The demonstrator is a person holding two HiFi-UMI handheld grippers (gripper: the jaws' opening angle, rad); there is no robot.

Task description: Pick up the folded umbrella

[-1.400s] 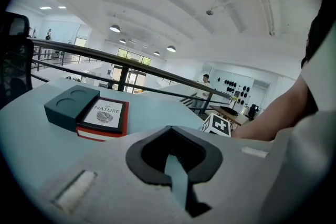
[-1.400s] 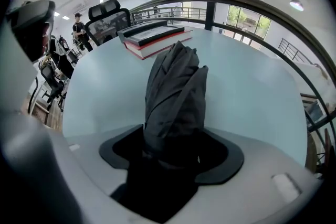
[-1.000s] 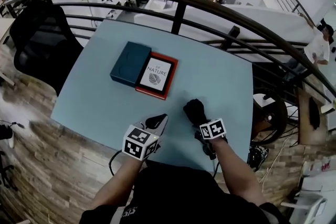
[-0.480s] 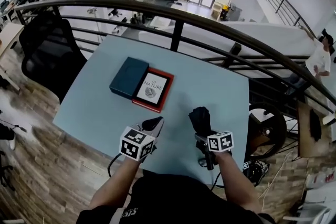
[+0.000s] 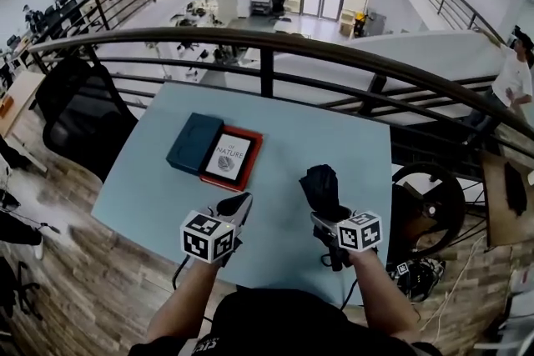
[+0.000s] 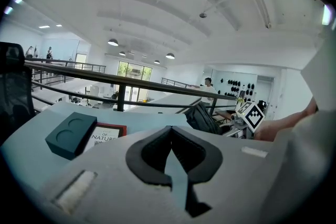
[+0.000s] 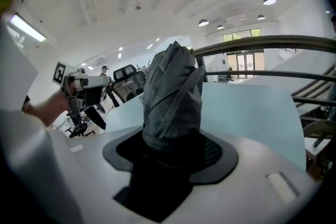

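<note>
Jaws of the right gripper (image 5: 324, 214) are clamped on the folded umbrella (image 5: 320, 182). It juts out past them over the pale blue worktop (image 5: 292, 129), right of the red-framed book (image 5: 229, 160) and nearer the person. The left gripper (image 5: 237, 204) hovers on the book's near side, jaws pressed together and empty. A teal box (image 5: 192, 143) lies against the book's left edge.

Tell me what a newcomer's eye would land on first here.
First is the dark folded umbrella, clamped in the right gripper over the near right part of the pale blue table. Next comes a red-bordered book beside a dark teal box, farther back on the left. The left gripper is shut and empty.
</note>
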